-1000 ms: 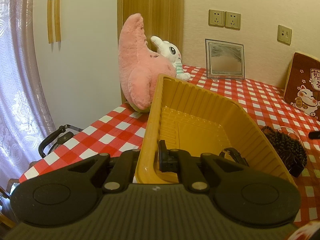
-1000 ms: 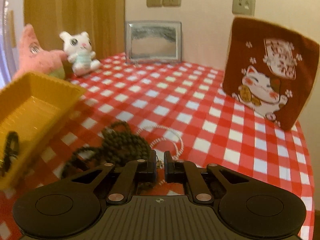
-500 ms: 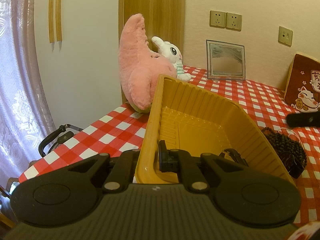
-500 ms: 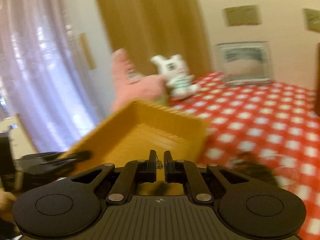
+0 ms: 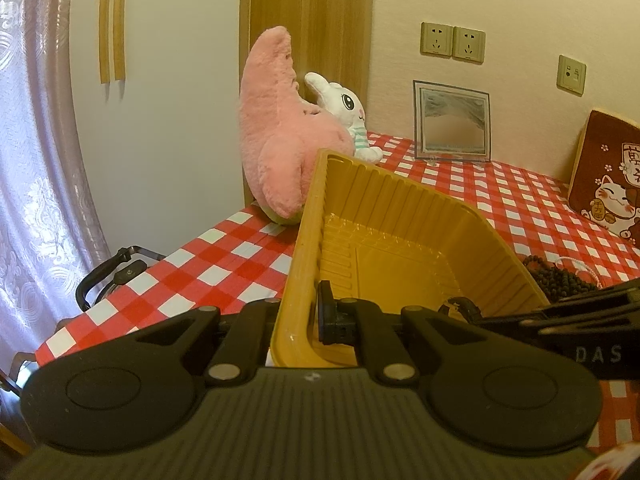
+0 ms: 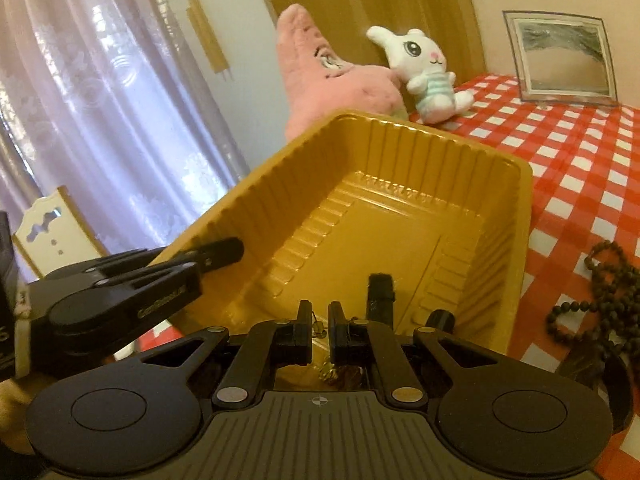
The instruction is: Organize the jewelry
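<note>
My left gripper [image 5: 301, 312] is shut on the near wall of a yellow plastic tray [image 5: 400, 256], holding it tilted above the checked table. Over the tray's [image 6: 380, 236] near end, my right gripper [image 6: 320, 330] is shut on a thin metal chain [image 6: 319, 325], whose small pendant [image 6: 330, 374] dangles below the fingers. A black strap-like piece [image 6: 380, 292] lies inside the tray. A dark wooden bead string [image 6: 600, 292] and a white beaded bracelet [image 5: 576, 266] rest on the cloth to the right. The left gripper [image 6: 228, 253] shows at the tray's left rim.
A pink star plush [image 5: 276, 136] and a white rabbit plush [image 5: 348, 112] stand behind the tray. A framed picture [image 5: 452, 124] leans on the back wall, a maroon cat cushion [image 5: 608, 168] at far right. The table's left edge [image 5: 132, 304] drops toward a curtain.
My right gripper has swung left from the bead pile to above the tray, carrying the thin chain, and now shows in the left wrist view. The left gripper and tray stayed put.
</note>
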The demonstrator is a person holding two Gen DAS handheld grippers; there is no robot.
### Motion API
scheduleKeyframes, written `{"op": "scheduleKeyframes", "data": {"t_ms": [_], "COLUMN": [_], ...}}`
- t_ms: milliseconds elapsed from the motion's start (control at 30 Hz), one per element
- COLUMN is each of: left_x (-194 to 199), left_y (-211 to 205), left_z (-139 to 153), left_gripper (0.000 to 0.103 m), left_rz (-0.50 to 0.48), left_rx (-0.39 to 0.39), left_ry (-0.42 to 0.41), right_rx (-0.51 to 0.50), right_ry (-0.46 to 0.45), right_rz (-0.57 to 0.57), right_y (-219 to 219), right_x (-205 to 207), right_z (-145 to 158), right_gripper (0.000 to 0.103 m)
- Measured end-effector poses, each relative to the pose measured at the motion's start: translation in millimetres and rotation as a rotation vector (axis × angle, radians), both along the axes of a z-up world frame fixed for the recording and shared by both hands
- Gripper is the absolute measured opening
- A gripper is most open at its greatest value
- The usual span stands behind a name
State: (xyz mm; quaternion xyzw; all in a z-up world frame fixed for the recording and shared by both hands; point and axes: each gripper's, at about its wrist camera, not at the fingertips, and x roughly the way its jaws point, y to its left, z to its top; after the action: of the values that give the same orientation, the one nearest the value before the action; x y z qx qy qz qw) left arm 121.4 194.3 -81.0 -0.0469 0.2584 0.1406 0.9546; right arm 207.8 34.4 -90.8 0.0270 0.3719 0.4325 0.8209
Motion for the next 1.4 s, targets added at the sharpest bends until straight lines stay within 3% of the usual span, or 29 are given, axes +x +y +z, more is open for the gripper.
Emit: {"op": "scheduleKeyframes", "data": {"t_ms": [100, 167, 233, 400, 600, 800, 1033, 1400], "left_x": [0.2, 0.3, 0.3, 0.1, 0.1, 0.3, 0.5, 0.9], "left_y": [0.6, 0.8, 1.0, 1.2, 1.1, 0.8, 0.6, 0.3], "left_z": [-0.1, -0.2, -0.4, -0.6, -1.0, -1.5, -1.6, -1.5], "left_gripper": [0.006, 0.006, 0.006, 0.006, 0.006, 0.006, 0.006, 0.006], "left_rz": [-0.002, -0.004, -0.004, -0.004, -0.003, -0.002, -0.003, -0.002], "left_rx": [0.001, 0.001, 0.002, -0.001, 0.000, 0.002, 0.005, 0.006], "left_ry": [0.000, 0.001, 0.001, -0.001, 0.000, 0.002, 0.003, 0.003], "right_rx": [0.006, 0.024, 0.047, 0.084, 0.041, -0.046, -0.148, -0.162], "right_ry": [0.009, -0.005, -0.020, -0.028, -0.021, -0.004, 0.008, 0.059], "right_rz": [-0.018, -0.035, -0.072, -0.195, -0.344, -0.425, -0.385, -0.335], "right_y": [-4.3, -11.9, -22.5, -60.5, -117.0, -159.5, -166.8, -147.6], "right_x": [3.4, 2.7, 3.2, 13.7, 22.6, 11.9, 0.9, 17.6], "right_z": [2.3, 7.0, 12.4, 26.5, 29.0, 19.3, 0.2, -20.8], "right_gripper": [0.015, 0.041, 0.054, 0.056, 0.058, 0.072, 0.078, 0.079]}}
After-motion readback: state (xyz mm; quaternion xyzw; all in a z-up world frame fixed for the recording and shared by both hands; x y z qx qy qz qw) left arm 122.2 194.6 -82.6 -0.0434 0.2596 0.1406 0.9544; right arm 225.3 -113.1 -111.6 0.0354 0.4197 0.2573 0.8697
